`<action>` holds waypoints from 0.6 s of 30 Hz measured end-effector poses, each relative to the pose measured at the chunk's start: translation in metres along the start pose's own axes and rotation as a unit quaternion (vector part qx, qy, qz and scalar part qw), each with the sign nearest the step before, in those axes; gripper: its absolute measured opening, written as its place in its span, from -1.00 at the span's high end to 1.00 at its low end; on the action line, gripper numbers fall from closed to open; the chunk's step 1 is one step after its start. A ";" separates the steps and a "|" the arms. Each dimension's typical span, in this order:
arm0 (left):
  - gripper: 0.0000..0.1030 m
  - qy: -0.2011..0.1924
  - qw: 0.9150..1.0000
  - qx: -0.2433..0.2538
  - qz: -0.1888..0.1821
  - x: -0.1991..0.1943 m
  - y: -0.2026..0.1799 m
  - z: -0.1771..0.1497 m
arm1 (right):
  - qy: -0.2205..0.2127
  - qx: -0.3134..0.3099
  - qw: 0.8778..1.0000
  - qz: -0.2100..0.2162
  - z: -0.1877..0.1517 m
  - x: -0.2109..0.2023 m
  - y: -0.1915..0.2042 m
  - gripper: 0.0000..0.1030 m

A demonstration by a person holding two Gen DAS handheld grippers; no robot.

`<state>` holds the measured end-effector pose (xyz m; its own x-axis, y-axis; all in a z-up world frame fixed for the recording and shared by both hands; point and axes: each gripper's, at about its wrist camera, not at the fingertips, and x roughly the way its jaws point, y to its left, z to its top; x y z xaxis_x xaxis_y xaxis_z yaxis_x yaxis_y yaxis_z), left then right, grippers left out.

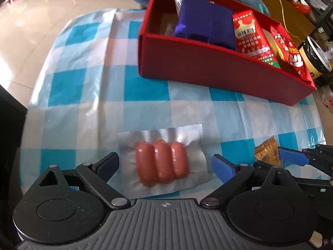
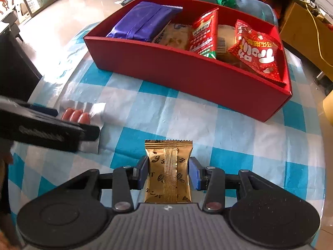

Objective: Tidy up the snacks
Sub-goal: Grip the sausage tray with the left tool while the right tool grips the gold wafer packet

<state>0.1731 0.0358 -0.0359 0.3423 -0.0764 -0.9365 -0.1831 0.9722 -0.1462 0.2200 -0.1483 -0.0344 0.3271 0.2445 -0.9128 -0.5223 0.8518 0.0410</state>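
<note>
On the blue-and-white checked tablecloth (image 1: pixel 87 87), your left gripper (image 1: pixel 164 162) hangs with its jaws spread wide on either side of the vacuum-sealed sausage pack (image 1: pixel 162 162). The blue pads stand clear of the three sausages and of the silvery wrapper, which lies flat on the cloth. Your right gripper (image 2: pixel 169 171) is clamped on the gold snack packet (image 2: pixel 169 170): both blue pads press against its sides, and the packet sits lengthwise between the fingers, its crimped top edge pointing away from you. From the left wrist view, that same packet shows just right of the sausage pack, near the right gripper's blue fingertip. Beyond both stands the red box (image 2: pixel 187 70), on the far part of the cloth. It holds a purple pouch (image 2: pixel 141 20) at its left end, a red carton-like packet (image 2: pixel 204 33) in the middle and a red snack bag (image 2: pixel 256 52) at the right end, with paler packets beneath them.
</note>
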 end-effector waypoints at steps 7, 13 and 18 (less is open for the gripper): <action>-0.98 -0.012 0.998 -0.012 0.055 0.010 -0.020 0.001 | 0.004 0.004 1.000 0.002 -0.001 0.000 -0.004 0.29; -0.80 -0.021 0.997 0.013 0.069 0.006 -0.026 -0.005 | -0.001 0.005 1.000 0.002 0.000 -0.004 -0.006 0.29; -0.75 -0.028 0.998 0.015 0.057 -0.005 -0.024 -0.007 | -0.019 0.008 1.000 0.005 0.001 -0.015 -0.007 0.30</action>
<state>0.1697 0.0113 -0.0299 0.3723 0.0469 -0.9269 -0.1973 0.9799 -0.0296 0.2199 -0.1573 -0.0204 0.3514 0.2696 -0.8966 -0.5131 0.8565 0.0564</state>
